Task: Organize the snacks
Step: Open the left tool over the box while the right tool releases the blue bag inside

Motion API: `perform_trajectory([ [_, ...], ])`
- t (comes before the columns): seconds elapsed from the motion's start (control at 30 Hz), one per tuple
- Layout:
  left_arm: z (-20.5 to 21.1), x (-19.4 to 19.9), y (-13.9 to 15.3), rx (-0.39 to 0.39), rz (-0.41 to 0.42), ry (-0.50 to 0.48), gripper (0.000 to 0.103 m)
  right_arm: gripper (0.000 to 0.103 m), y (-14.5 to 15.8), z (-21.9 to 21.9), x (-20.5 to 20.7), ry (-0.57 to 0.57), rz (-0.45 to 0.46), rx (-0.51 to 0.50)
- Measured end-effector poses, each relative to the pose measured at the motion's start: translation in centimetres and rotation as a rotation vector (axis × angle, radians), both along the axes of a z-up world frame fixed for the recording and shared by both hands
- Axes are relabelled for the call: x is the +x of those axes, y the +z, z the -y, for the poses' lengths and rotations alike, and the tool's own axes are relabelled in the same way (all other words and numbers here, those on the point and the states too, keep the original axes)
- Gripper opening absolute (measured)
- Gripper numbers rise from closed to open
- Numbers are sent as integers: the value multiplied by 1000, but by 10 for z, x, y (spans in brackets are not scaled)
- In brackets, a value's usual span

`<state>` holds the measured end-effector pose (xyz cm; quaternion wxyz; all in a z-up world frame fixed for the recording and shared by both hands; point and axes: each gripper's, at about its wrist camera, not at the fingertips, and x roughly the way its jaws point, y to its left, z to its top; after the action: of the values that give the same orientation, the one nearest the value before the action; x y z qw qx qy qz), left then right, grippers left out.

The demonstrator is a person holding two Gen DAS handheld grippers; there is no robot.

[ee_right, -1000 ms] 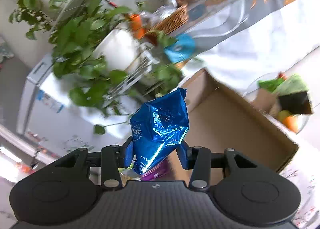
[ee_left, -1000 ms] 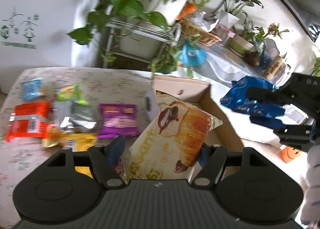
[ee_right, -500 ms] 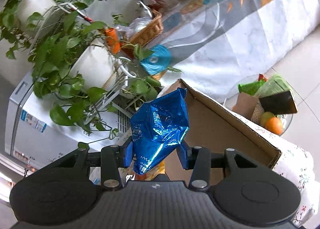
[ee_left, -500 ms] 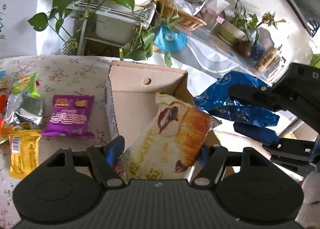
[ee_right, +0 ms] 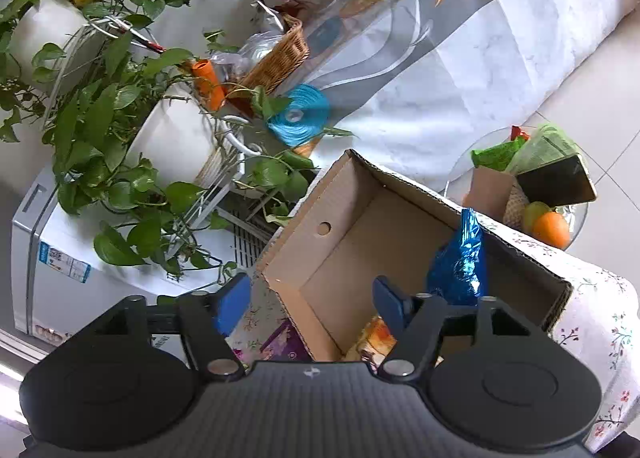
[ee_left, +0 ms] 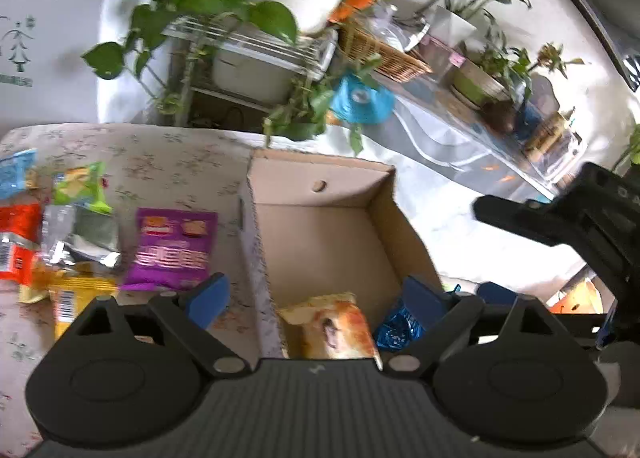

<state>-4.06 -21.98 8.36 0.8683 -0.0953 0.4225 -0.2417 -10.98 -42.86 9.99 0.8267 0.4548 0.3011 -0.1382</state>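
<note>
Snacks are what I'm sorting, and two already sit in the cardboard box (ee_left: 320,242): the croissant pack (ee_left: 334,328) lies at its near end, and the blue foil bag (ee_right: 460,262) leans against the right wall. My left gripper (ee_left: 316,298) has its jaws spread wide over the box with nothing between them; my right gripper (ee_right: 312,294) is likewise spread and empty above the box's left wall. On the floral tablecloth (ee_left: 168,161) to the left, more packets wait: the purple packet (ee_left: 172,250) just beside the box, then a silver pouch (ee_left: 80,234), a yellow packet (ee_left: 68,298), a green packet (ee_left: 80,185) and a red packet (ee_left: 16,246) further left. I judge the next step is fetching another. I'd lift both grippers clear of the box walls first, then send the left to the purple packet, pinching one edge so the film doesn't slip.
</note>
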Motion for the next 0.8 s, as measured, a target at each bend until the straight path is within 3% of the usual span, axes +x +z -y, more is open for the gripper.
perform_trajectory([
  [0.07, -12, 3, 1, 9, 4, 15, 94, 82, 2, -2, 2, 18, 10, -4],
  [0.63, -114, 37, -1, 69, 4, 173, 97, 84, 6, -41, 30, 219, 48, -65],
  [0.8, -146, 47, -7, 102, -7, 216, 97, 89, 6, -54, 38, 273, 48, -84],
])
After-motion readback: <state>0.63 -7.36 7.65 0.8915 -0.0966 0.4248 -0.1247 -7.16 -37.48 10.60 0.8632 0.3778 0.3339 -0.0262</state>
